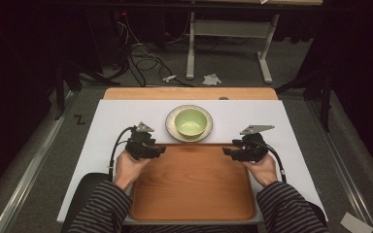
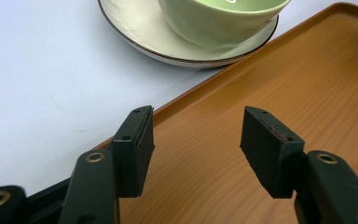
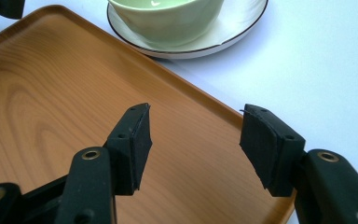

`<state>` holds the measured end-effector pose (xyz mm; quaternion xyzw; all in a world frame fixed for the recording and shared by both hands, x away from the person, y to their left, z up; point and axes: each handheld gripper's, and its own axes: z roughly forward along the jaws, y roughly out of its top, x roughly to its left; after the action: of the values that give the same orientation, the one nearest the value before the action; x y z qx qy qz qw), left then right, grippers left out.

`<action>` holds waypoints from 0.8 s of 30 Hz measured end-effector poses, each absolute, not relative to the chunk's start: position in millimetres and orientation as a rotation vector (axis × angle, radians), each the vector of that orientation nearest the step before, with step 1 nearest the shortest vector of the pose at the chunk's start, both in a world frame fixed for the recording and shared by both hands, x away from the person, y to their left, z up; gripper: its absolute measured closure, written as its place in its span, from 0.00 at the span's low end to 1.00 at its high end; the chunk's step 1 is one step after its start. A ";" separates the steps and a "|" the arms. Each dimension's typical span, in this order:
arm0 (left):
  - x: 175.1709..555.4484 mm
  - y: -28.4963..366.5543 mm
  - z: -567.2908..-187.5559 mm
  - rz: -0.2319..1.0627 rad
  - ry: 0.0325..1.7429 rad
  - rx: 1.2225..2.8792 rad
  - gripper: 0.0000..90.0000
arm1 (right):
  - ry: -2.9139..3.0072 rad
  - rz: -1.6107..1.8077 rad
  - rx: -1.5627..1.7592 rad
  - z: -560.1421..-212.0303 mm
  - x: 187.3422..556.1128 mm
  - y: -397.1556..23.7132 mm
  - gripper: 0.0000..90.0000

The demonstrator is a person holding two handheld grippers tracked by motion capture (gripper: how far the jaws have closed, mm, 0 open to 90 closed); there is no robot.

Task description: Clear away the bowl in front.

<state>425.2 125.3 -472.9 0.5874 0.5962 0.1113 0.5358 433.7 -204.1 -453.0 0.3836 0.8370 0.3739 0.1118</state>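
Between my two tongs lies the far half of the wooden tray (image 1: pixel 193 184), and I have one tool over each of its far corners. My left gripper (image 1: pixel 159 150) hangs above the tray's far-left corner, jaws spread wide with nothing between them; in the left gripper view the tray's raised edge runs just under the left jaw, wood grain showing through the gap. My right gripper (image 1: pixel 227 152) mirrors it over the far-right corner, jaws spread just as wide and holding nothing; in the right gripper view the tray's rim passes below the right jaw. Both tools tip inward, toward each other.

Just ahead of both, beyond the tray's far edge, sits the green bowl (image 1: pixel 191 122) on its white saucer (image 1: pixel 171 122), dark line around the saucer's rim. From the left tongs it is ahead and to the right; from the right tongs, ahead and to the left. The saucer sits just beside the tray's far edge, resting on the white sheet (image 1: pixel 111 121) that covers the table.

Behind the tongs, my hands and striped sleeves (image 1: pixel 99 208) come in. Farther out, cables (image 1: pixel 143 60) lie on the grey floor.
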 end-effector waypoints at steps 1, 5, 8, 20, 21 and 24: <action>425.5 125.2 -472.8 0.264 1.419 1.398 0.49 | 2.457 1.096 1.116 -452.8 433.3 -204.1 0.50; 425.6 125.2 -471.8 0.257 1.416 1.396 0.49 | 2.460 1.079 1.110 -452.7 430.9 -201.8 0.50; 425.1 125.2 -470.6 0.251 1.410 1.398 0.48 | 2.465 1.069 1.096 -453.9 430.4 -200.1 0.50; 429.4 123.2 -463.1 0.214 1.420 1.419 0.45 | 2.484 1.060 1.057 -453.4 422.6 -196.8 0.51; 430.1 123.0 -462.2 0.210 1.422 1.421 0.46 | 2.486 1.060 1.063 -453.3 421.9 -197.1 0.51; 431.8 121.7 -458.1 0.207 1.421 1.416 0.46 | 2.480 1.055 1.066 -453.1 422.4 -199.4 0.51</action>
<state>431.8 121.7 -458.1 0.5939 0.5961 0.0867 0.5333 422.4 -199.4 -453.1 0.3651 0.8494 0.3613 0.1211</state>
